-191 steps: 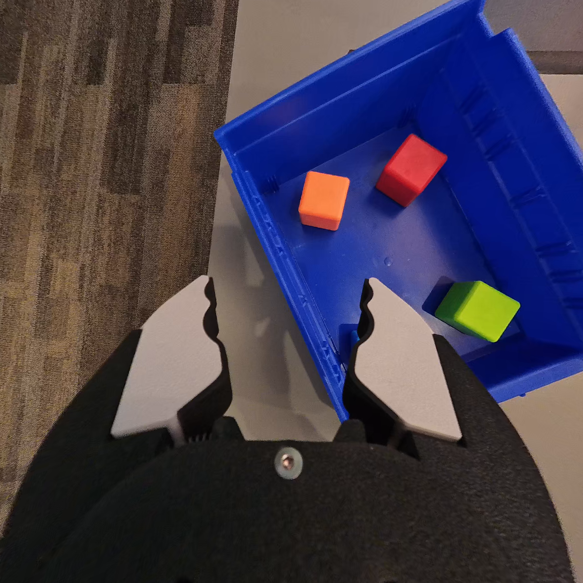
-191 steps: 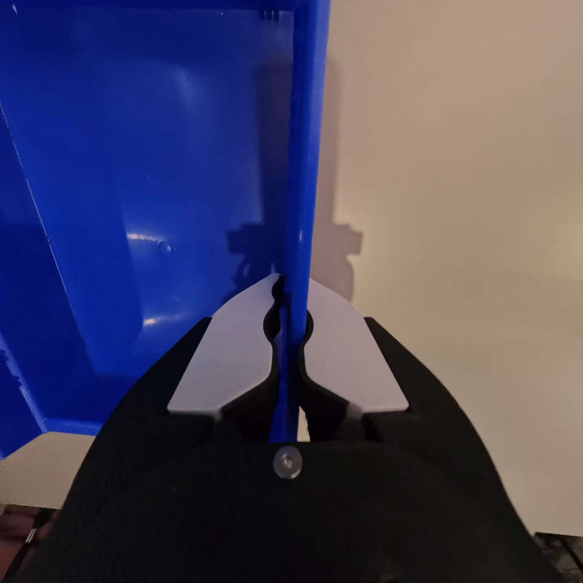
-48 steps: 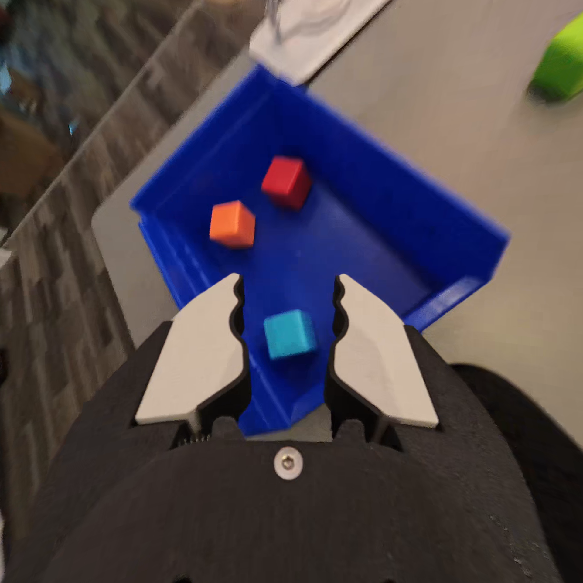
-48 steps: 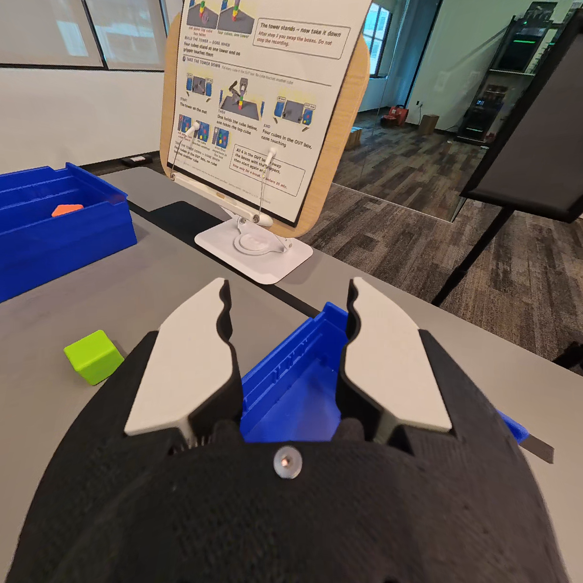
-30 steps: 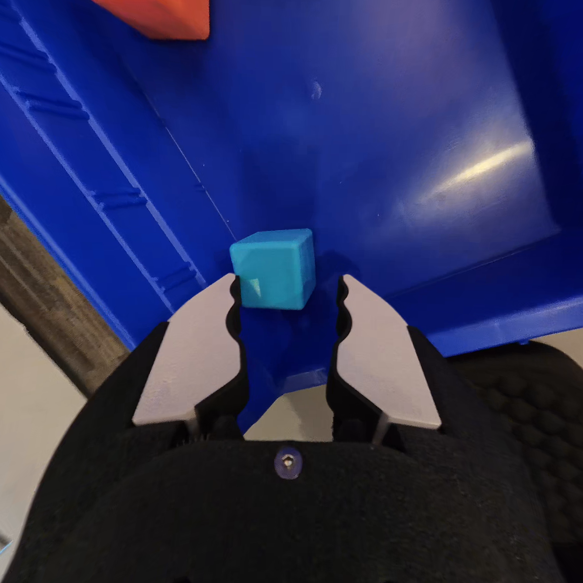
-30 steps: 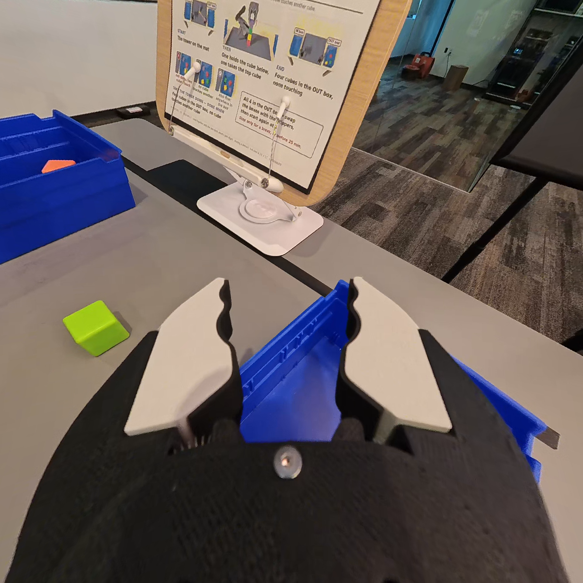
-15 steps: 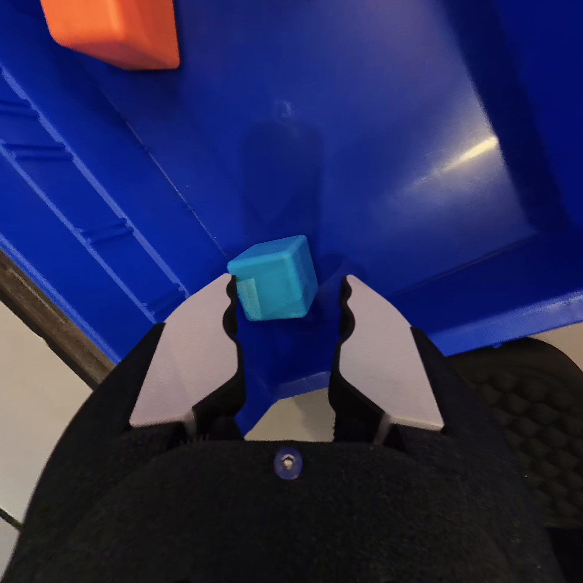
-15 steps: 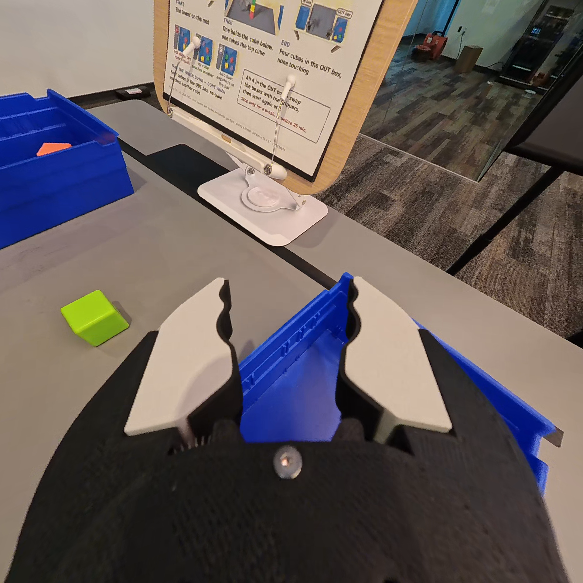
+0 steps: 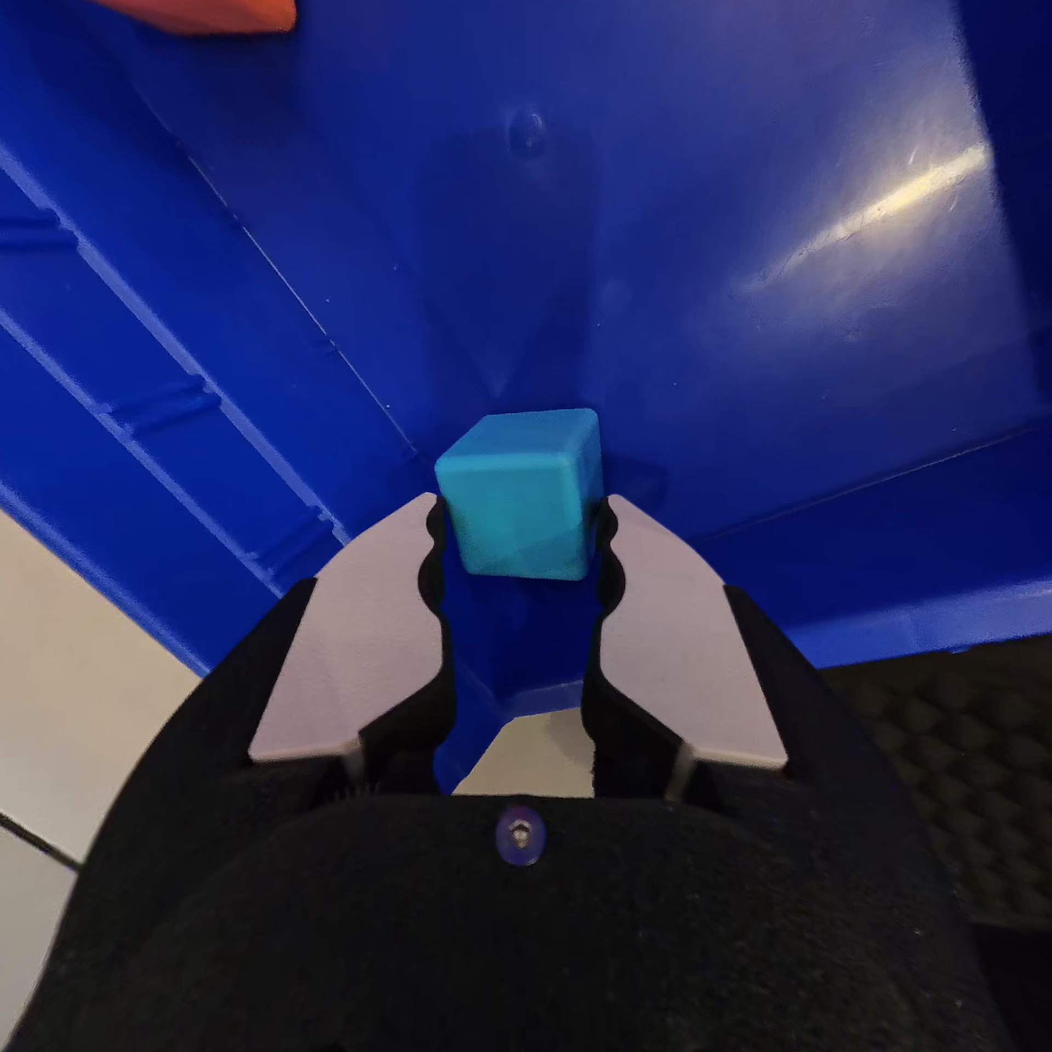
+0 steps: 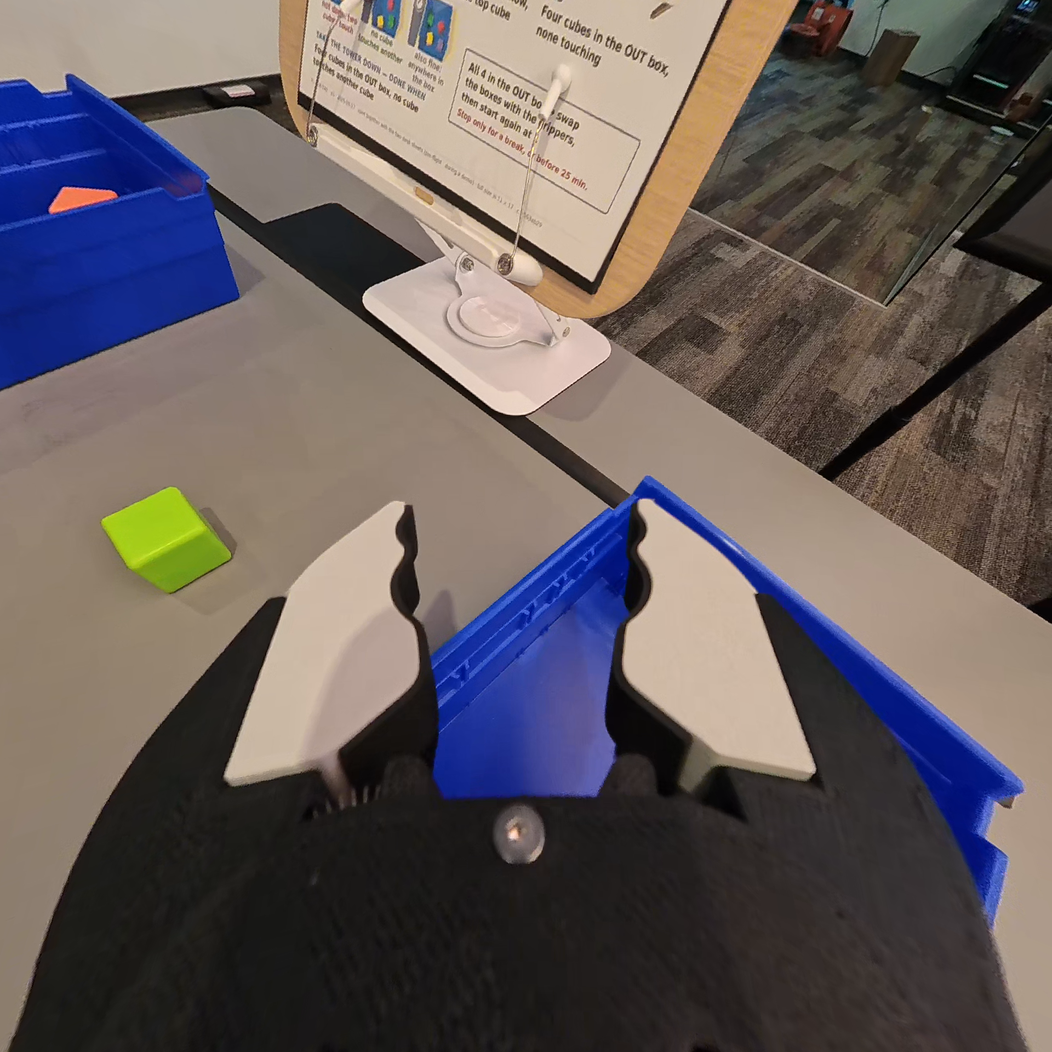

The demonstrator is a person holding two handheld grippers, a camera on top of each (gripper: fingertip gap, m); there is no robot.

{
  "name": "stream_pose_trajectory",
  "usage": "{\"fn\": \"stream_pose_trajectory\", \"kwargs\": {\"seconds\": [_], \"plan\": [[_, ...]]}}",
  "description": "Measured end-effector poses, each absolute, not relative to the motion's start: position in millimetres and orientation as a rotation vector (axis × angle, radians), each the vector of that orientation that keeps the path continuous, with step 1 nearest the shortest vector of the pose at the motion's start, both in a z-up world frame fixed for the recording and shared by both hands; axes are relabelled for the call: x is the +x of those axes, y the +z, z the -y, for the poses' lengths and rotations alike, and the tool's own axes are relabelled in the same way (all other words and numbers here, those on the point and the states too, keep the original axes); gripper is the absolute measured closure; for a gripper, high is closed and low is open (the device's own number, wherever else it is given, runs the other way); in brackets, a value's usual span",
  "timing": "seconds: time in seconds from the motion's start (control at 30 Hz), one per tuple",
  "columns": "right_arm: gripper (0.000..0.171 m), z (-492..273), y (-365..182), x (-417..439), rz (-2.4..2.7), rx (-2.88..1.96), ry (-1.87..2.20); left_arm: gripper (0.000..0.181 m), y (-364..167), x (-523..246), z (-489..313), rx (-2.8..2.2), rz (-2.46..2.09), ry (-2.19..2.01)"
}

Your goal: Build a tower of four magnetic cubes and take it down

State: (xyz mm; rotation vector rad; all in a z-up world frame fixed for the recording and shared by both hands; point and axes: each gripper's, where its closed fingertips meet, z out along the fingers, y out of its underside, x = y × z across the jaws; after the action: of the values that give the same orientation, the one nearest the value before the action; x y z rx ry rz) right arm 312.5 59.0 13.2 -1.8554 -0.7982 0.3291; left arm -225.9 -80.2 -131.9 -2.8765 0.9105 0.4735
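Observation:
In the left wrist view my left gripper [image 9: 518,506] is inside a blue bin [image 9: 740,227], near its corner. Its two fingertips press on both sides of a teal cube [image 9: 518,512], which sits low near the bin floor. An orange cube [image 9: 227,14] shows at the top edge of the same bin. In the right wrist view my right gripper [image 10: 521,512] is open and empty, held above a second blue bin [image 10: 854,654]. A green cube [image 10: 165,538] lies on the grey table [image 10: 284,398] to its left. The first bin [image 10: 114,273] with the orange cube [image 10: 82,199] stands at the far left.
An instruction board on a white stand [image 10: 489,336] stands at the back of the table. A black mat [image 9: 939,768] lies beside the first bin. Carpeted floor [image 10: 854,284] lies beyond the table's edge on the right. About 60 cm separates my left fingertips from my right.
My left gripper has gone down into the bin, moved onto the teal cube and closed its fingers on it. My right gripper stays open and has tilted slightly downward over the second bin.

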Motion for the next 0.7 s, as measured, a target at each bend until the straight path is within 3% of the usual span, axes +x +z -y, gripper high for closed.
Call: {"fn": "stream_pose_trajectory", "kwargs": {"seconds": [0.23, 0.43, 0.6, 0.7], "plan": [[0.099, -59.7, 7.8, 310.8, 0.82, -1.873, 0.32, 0.132, -122.1, -213.0, 74.4, -2.82, -0.968, 0.45], [0.1, -60.2, 9.8, 312.7, 0.816, -1.868, 0.316, 0.132, -56.3, -186.0, 60.2, -2.651, -0.987, 0.46], [0.1, -60.1, 10.3, 316.7, 0.811, -1.872, 0.302, 0.132, 19.3, -89.5, 53.2, -2.347, -1.202, 0.319], [0.1, -58.4, 12.0, 316.9, 0.814, -1.866, 0.304, 0.132, 28.6, -13.8, 56.9, -2.124, -1.475, 0.224]]}}
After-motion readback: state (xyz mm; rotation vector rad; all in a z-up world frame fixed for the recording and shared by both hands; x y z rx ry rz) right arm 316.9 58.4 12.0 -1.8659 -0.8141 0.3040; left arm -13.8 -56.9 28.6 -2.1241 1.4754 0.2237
